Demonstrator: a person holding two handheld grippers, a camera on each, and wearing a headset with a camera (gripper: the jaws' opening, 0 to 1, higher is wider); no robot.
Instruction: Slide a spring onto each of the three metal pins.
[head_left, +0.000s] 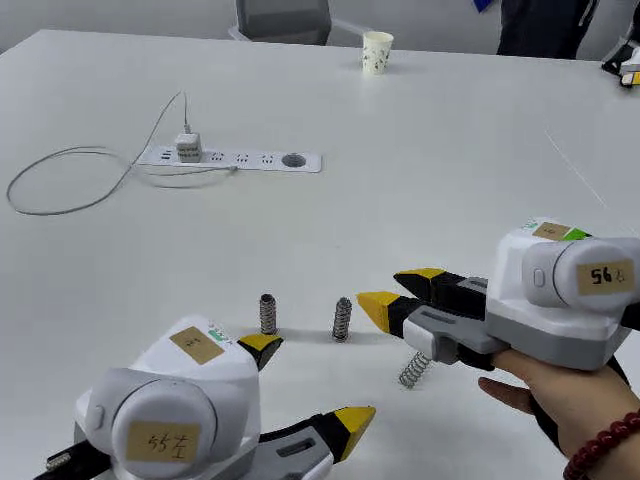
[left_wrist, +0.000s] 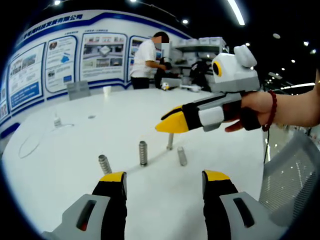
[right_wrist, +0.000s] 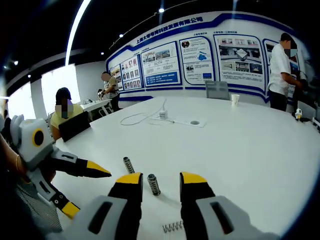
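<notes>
Two coil springs stand upright on the white table, one to the left and one beside it. A third spring lies loose on the table under my right gripper, which is open and empty, its yellow tips just right of the standing springs. My left gripper is open and empty at the near edge, in front of the springs. In the left gripper view a thin grey post, apparently a bare pin, stands below the right gripper's tip. The loose spring lies flat between the right jaws.
A white power strip with a plugged charger and looping cable lies at the back left. A paper cup stands near the far edge by a grey chair. People stand and sit beyond the table.
</notes>
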